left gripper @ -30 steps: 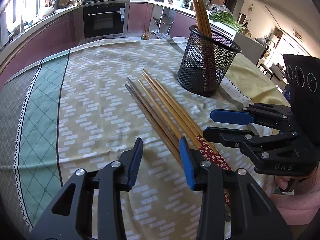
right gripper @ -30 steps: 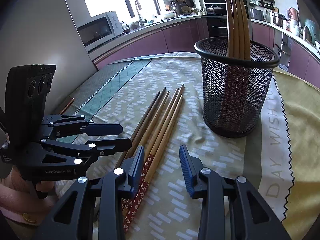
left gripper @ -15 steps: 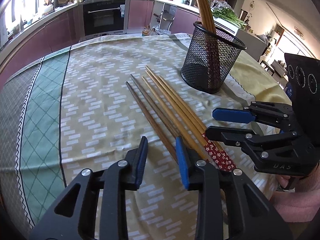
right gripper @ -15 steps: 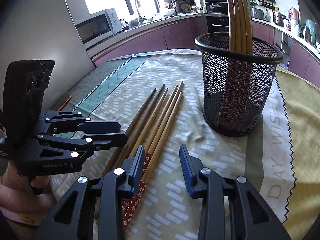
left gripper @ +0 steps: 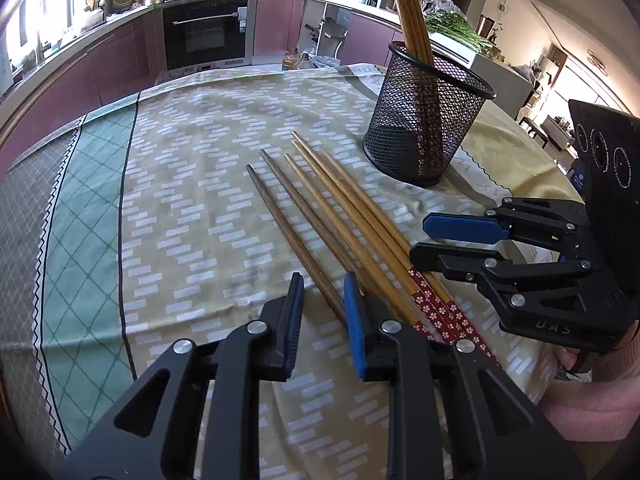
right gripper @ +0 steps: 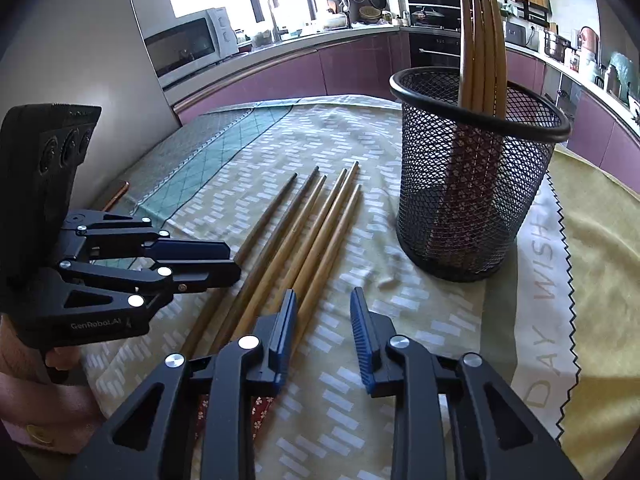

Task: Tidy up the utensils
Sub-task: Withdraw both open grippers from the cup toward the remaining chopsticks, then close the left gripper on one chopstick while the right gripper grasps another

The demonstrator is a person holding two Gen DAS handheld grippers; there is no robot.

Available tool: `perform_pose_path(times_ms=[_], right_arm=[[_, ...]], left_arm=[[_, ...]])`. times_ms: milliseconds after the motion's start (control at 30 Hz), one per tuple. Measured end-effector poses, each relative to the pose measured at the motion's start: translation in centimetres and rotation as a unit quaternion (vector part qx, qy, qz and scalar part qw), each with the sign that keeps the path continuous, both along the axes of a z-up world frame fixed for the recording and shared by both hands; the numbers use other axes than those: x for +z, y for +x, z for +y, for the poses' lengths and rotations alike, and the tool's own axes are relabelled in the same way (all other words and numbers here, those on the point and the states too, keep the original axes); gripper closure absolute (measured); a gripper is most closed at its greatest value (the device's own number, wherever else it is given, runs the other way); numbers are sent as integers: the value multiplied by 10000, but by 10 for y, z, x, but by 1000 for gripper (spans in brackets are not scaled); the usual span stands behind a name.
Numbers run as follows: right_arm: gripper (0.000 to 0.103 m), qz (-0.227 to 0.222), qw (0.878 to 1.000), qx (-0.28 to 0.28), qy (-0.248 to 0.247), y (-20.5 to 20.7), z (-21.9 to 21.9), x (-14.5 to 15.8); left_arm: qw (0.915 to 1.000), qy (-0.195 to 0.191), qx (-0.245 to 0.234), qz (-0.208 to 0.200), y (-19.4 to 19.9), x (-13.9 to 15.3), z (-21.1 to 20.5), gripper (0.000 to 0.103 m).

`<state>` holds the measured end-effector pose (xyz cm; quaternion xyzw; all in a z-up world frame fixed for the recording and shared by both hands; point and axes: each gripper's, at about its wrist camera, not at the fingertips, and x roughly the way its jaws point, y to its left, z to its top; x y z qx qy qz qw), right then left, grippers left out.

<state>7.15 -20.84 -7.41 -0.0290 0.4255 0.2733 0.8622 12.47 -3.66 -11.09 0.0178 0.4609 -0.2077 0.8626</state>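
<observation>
Both tongs have just been closing: the left gripper [left gripper: 323, 280] is narrow around one dark chopstick [left gripper: 294, 240] – not yet pressing it; the right gripper [right gripper: 323, 298] is narrow and empty, with the loose chopsticks [right gripper: 320, 220] just left of it.

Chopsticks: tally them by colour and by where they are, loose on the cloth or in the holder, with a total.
Dark brown chopsticks on the cloth: 2
Light chopsticks with red floral ends on the cloth: 4
Light chopsticks standing in the mesh holder: 4, as far as their tops show
Total: 10
</observation>
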Motion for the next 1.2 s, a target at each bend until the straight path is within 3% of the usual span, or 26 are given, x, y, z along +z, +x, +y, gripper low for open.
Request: perform_pose_path(times_ms=[300,433,767,1200], right_arm=[[78,8,9999,-35,-164,7,8,-2],[92,54,9998,-123,-122,12,8,-2],[98,200,9989,-306,304,12,-9,0],[97,221,9990,180,356,4,-2,5]], left_arm=[[10000,42,25,13,7,-1,-1,82],[9999,11,157,19,11,-1,-1,87],[9984,-229,515,-37,3,6,11,95],[9996,-257,124,41,-6,4,2,94]])
